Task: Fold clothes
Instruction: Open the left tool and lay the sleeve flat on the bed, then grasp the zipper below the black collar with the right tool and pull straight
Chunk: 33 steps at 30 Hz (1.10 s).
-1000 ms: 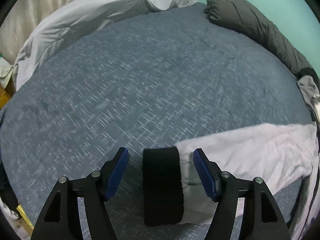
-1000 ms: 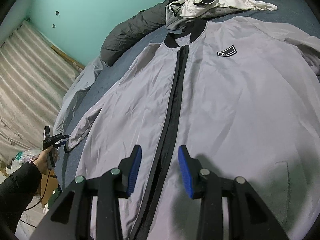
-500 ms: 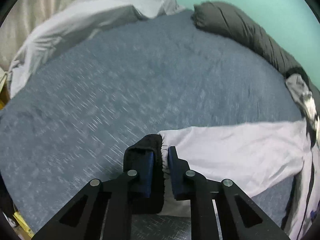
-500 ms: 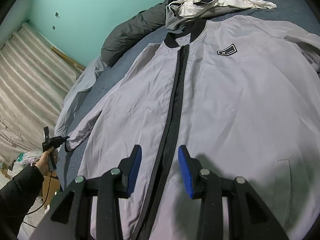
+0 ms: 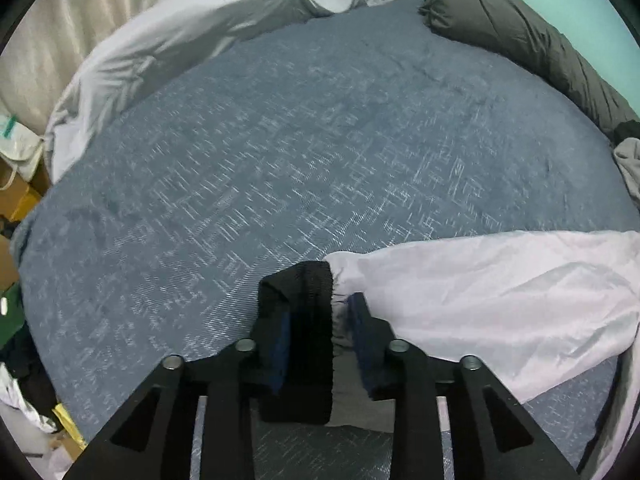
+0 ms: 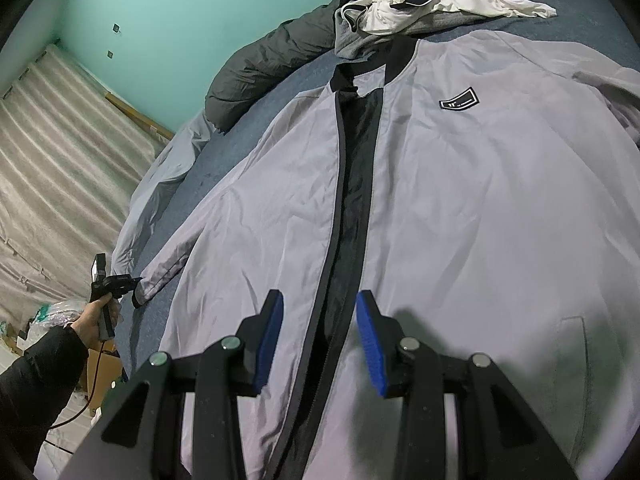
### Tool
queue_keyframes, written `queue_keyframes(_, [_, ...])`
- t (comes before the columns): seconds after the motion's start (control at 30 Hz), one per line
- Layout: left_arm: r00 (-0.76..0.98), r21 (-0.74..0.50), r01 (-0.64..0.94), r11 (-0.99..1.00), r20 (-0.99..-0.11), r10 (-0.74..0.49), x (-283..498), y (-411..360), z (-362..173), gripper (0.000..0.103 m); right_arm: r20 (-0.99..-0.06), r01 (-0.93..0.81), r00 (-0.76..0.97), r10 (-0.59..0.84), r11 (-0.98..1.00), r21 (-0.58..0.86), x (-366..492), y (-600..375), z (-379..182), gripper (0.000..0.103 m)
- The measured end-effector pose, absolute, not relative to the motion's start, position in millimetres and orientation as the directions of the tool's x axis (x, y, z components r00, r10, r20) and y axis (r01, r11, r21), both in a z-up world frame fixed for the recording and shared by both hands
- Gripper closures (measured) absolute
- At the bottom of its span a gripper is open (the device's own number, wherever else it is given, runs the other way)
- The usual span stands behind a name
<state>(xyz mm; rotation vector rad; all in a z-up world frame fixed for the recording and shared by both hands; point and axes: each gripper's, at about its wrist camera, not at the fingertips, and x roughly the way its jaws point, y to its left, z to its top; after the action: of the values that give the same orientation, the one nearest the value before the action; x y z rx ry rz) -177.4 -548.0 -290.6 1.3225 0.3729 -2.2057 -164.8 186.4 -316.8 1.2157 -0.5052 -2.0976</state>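
A grey zip jacket (image 6: 460,200) with black trim lies front up on the blue bed cover (image 5: 280,160). Its front stands partly unzipped, showing black lining. My right gripper (image 6: 320,320) hovers open just above the zip line near the hem, with nothing between its fingers. One sleeve (image 5: 480,300) stretches out to the side. Its black cuff (image 5: 308,292) is bunched and lifted between the blue pads of my left gripper (image 5: 320,320), which is shut on it. The right wrist view shows that gripper (image 6: 120,282) in a person's hand (image 6: 96,316) at the bed's edge.
A rolled dark grey duvet (image 5: 520,40) lines the teal wall. A pale grey sheet (image 5: 180,40) is heaped along the far side. White and grey clothes (image 6: 420,4) are piled beyond the jacket's collar. Cardboard boxes and bags (image 5: 20,192) stand off the bed's left edge.
My left gripper went from wide open around the cuff to shut on it and lifted it slightly; its pads now stand a little wider than half a second ago. The jacket front has parted. The right gripper barely moved.
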Motion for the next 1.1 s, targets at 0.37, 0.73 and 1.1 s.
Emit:
queue_keyframes(0.37, [-0.572, -0.093, 0.399, -0.912, -0.802, -0.169, -204.3, -440.1, -253.3, 0.043, -0.629, 0.339, -0.372, -0.683, -0.731, 0.593, -170.6, 186.7, -311.5, 0.058])
queue_keyframes(0.73, [-0.591, -0.237, 0.151, -0.96, -0.8, 0.105, -258.7, -279.0, -297.4, 0.043, -0.683, 0.32, -0.352, -0.64, -0.768, 0.555, -287.6, 156.4, -299.5, 0.055])
queue_keyframes(1.1, [-0.617, -0.256, 0.128, -0.958, -0.777, 0.126, -255.2, -221.3, -325.5, 0.043, -0.722, 0.341, -0.338, -0.604, -0.794, 0.504, -360.3, 101.4, -311.4, 0.053])
